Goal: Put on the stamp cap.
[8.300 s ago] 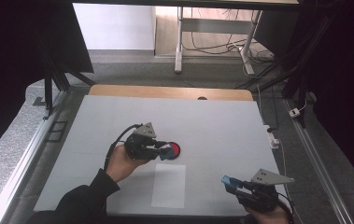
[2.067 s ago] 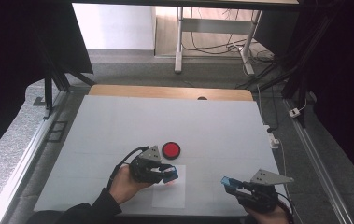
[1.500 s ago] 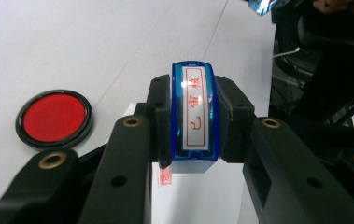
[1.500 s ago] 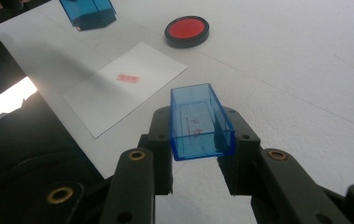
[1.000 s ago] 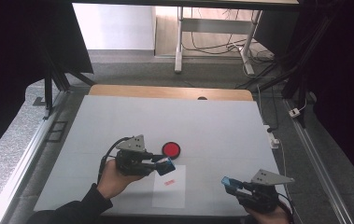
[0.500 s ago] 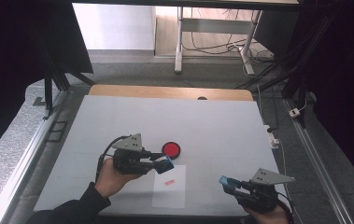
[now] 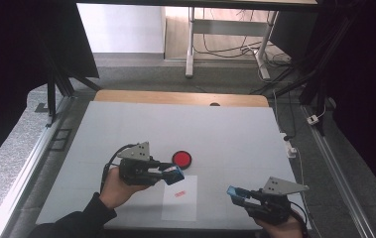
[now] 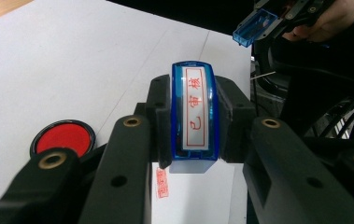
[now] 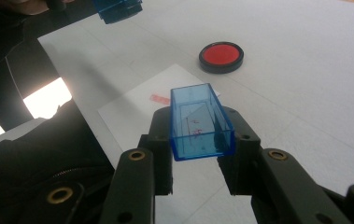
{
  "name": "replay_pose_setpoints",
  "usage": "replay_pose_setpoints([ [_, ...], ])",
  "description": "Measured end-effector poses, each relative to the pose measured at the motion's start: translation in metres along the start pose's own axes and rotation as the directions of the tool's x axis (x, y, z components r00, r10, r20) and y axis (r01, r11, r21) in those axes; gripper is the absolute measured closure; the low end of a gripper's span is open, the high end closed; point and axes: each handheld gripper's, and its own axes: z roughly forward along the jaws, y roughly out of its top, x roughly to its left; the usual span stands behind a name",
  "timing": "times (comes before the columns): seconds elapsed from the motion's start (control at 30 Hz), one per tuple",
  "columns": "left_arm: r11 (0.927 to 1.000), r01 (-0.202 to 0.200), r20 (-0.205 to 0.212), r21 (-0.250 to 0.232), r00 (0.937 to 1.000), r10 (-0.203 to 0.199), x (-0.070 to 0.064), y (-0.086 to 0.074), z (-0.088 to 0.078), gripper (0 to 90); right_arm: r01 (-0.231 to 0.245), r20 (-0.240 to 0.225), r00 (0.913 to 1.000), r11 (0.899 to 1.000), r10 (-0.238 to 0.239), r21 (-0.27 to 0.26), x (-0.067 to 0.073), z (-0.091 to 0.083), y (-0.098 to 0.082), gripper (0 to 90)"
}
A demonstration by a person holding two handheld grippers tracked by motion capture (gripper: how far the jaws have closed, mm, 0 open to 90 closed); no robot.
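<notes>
Red print now marks the paper sheet (image 7: 180, 198) near the worktop's front edge; the left gripper (image 7: 171, 173), fingers pinching the blue stamp (image 8: 194, 116), has lifted off. Right gripper (image 7: 235, 193) pinches its cap (image 9: 200, 121); recapping seems next.

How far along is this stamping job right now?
Done: the paper carries a red imprint. In hand: the left gripper holds the stamp, face up, beside the ink pad; the right gripper holds the blue cap. Likely left: capping the stamp.
</notes>
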Motion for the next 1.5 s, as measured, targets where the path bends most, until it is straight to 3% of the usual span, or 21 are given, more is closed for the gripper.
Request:
replay_pose_setpoints([
  [0.53, 0.9999, -0.012, 0.027, 0.004, 0.9995, 0.012, 0.001, 0.003, -0.001, 70.0, 0.033, -0.072, 0.9969, 0.999, -0.034, -0.008, 0.004, 0.019, 0.017, 67.9],
  [0.87, 0.9992, -0.04, 0.053, -0.002, 0.9978, 0.04, 0.0, 0.005, -0.002, 70.0, 0.069, -0.138, 0.9881, 0.998, -0.069, -0.002, 0.004, 0.039, 0.027, 67.9],
  [1.13, 0.9982, -0.057, 0.08, -0.017, 0.9951, 0.059, 0.0, 0.006, -0.005, 70.1, 0.127, -0.192, 0.9734, 0.992, -0.125, -0.003, 0.009, 0.055, 0.036, 67.9],
  [1.5, 0.9941, -0.108, 0.102, -0.015, 0.9889, 0.108, -0.002, 0.008, -0.007, 70.1, 0.163, -0.285, 0.9462, 0.987, -0.153, 0.01, 0.012, 0.083, 0.046, 67.9],
])
